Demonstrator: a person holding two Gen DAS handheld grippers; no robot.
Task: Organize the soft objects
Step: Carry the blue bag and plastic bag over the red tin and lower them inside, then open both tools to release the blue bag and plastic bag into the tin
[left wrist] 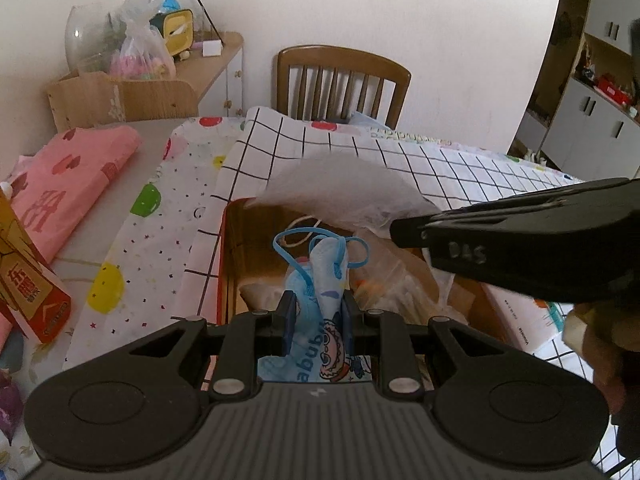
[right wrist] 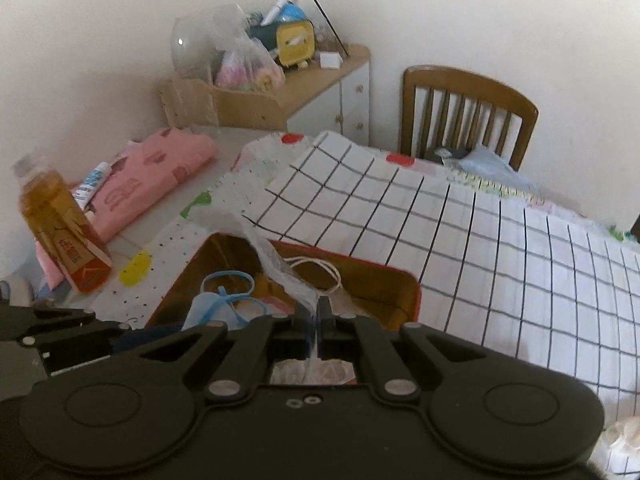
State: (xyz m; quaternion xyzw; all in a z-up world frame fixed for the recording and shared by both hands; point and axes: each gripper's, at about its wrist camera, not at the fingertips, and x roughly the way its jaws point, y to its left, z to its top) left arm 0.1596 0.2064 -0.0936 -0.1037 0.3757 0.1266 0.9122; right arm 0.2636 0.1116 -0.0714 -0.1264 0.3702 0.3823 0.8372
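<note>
Left gripper [left wrist: 316,320]: clamped on one blue child's mask [left wrist: 320,280], held over the red-rimmed box [left wrist: 222,264].
Right gripper [right wrist: 316,320]: jaws closed on one clear plastic film [right wrist: 276,264], over the same box.
Progress: judged midway; a white-corded item [right wrist: 320,276] already lies inside.
Remaining: one pink cloth [right wrist: 160,172] far left, apparently unsorted.
Count: two grippers, one box.

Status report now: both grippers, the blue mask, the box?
Left gripper shut on blue mask. Right gripper shut on clear plastic bag. Both above open box; nothing blocking.
</note>
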